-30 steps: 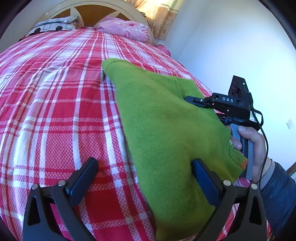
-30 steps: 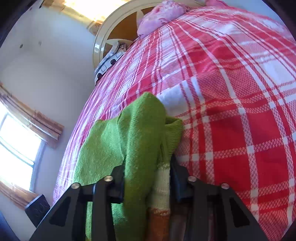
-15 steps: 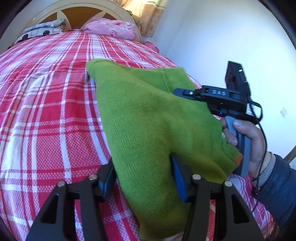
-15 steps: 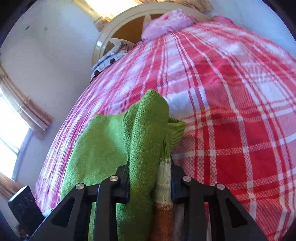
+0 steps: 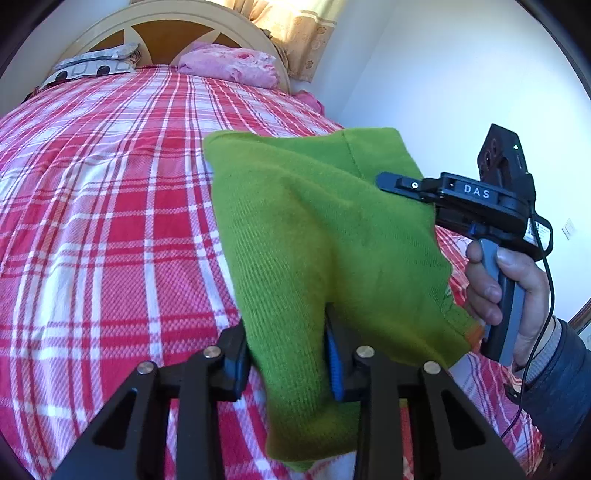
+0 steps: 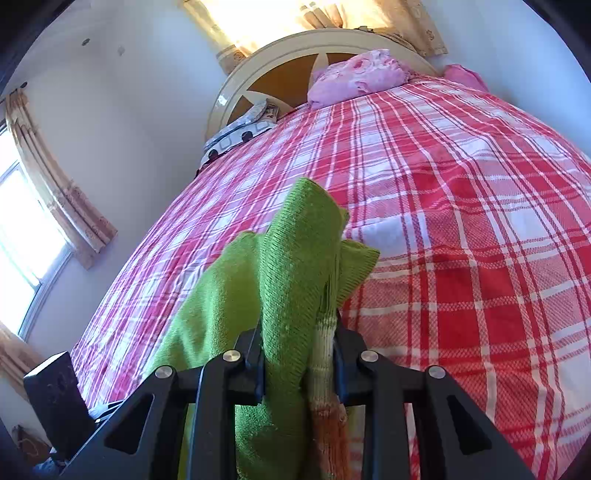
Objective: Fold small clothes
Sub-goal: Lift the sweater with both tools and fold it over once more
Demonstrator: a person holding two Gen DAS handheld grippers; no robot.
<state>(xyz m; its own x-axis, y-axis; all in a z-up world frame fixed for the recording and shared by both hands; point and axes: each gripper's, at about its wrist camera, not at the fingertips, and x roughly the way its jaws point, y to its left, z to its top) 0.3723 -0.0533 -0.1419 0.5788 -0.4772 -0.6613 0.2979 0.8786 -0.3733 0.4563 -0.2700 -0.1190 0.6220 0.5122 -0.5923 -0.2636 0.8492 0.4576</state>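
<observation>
So a fair bit is being hidden here. In the left wrist view the tips of the left gripper [image 5: 286, 356] are being swallowed by the green knit sweater [image 5: 317, 236], and the fabric's bottom edge is being cut off by the gripper frame. The jaws are closing, with a bunched fold of the knit between them and the pads already being pressed into it.

Same deal on the other side: the right gripper [image 6: 299, 363] is being closed on a gathered hem, where a cream ribbed band and an orange stripe are peeking out low in the frame. In the left wrist view only its black body marked DAS and the right hand [image 5: 506, 291] around the handle are being shown; its fingertips are buried behind the cloth. What kind of garment part is pinched there is hard to say for sure.

The sweater is being held up off the red plaid bedspread [image 5: 110, 221], stretched between the two grippers, with its long axis running roughly from the near edge toward the headboard [image 5: 162, 33]. The far end is pointing at the pink pillow [image 5: 229, 68] and appears to be draping down to the bed.

The patterned grey pillow [image 6: 240, 136] is partly tucked against the headboard.
</observation>
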